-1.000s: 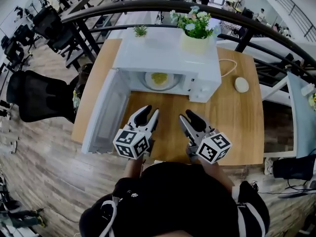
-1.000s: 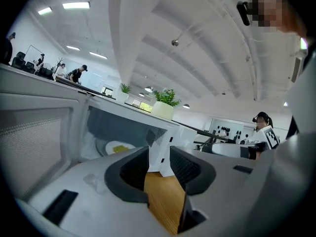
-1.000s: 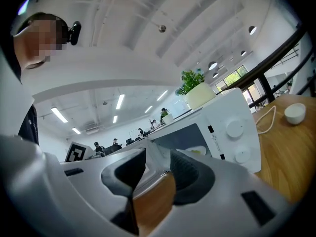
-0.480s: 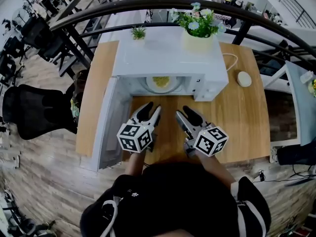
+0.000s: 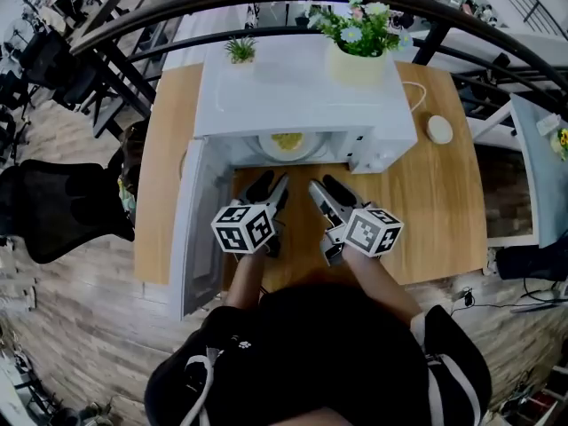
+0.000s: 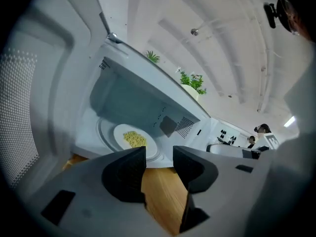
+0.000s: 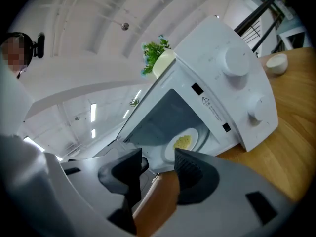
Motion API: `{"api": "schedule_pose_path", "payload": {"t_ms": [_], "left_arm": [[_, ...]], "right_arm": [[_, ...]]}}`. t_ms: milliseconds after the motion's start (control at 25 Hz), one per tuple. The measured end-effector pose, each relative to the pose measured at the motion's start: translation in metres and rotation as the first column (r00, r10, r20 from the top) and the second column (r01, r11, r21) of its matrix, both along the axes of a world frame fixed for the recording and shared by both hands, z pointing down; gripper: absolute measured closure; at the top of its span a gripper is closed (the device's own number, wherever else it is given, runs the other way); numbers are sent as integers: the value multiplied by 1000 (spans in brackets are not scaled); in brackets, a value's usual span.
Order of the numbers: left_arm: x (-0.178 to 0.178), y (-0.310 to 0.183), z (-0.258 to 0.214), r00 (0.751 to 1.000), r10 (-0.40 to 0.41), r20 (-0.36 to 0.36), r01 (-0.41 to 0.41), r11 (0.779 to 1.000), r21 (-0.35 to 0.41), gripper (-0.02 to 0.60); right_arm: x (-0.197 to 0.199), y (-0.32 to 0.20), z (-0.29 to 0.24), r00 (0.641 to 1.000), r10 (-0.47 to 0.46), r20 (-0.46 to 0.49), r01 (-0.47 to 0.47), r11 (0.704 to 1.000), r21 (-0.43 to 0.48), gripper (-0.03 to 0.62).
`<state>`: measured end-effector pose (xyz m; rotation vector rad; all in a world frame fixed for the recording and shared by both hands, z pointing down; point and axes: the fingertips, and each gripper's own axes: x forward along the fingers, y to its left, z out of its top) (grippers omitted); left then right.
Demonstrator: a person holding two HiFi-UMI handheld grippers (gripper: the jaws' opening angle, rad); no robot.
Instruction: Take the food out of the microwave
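At the near edge of the wooden table [image 5: 426, 211] we held the left gripper [image 5: 269, 186] and right gripper [image 5: 324, 187] side by side, just short of the open microwave [image 5: 293, 96]. Both stood parted and empty. The left one's jaws had just been opening, with only bare wood between them. The door [image 5: 200, 229] hung wide to the left.

The plate [image 5: 286, 145] of yellow food [image 5: 286, 139] sat inside the cavity, not yet touched.

Our judgement: go in low and level, one gripper to each side of the rim. Pinch the rim only, keep clear of the food and lift evenly so nothing slides.

Count:
- two grippers
- one microwave
- one plate and one heap of food
- farther off, two potted plants [image 5: 355, 51] on the microwave's top
- one small white round object [image 5: 438, 129] on the table at right
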<state>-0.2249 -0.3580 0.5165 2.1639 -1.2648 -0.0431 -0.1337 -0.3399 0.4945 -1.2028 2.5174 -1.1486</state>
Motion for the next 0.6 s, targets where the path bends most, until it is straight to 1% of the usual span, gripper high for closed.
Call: {"api": "schedule_pose_path", "payload": {"t_ms": [120, 240, 360, 480, 600], "left_arm": [[-2, -9, 12, 1000, -11, -18, 11, 999, -38, 423], [-4, -17, 25, 999, -26, -40, 23, 997, -79, 416], [-8, -26, 36, 996, -54, -66, 46, 993, -113, 411], [-11, -35, 46, 992, -79, -95, 65, 987, -149, 405], [-13, -39, 59, 985, -108, -131, 80, 977, -199, 393]], "right_arm": [[2, -11, 15, 998, 69, 15, -67, 995, -72, 394], [7, -21, 34, 990, 140, 23, -135, 980, -146, 385], [5, -33, 44, 982, 187, 36, -177, 964, -197, 381], [3, -42, 56, 968, 239, 73, -212, 941, -263, 376], [2, -50, 72, 950, 292, 111, -240, 911, -335, 365]]}}
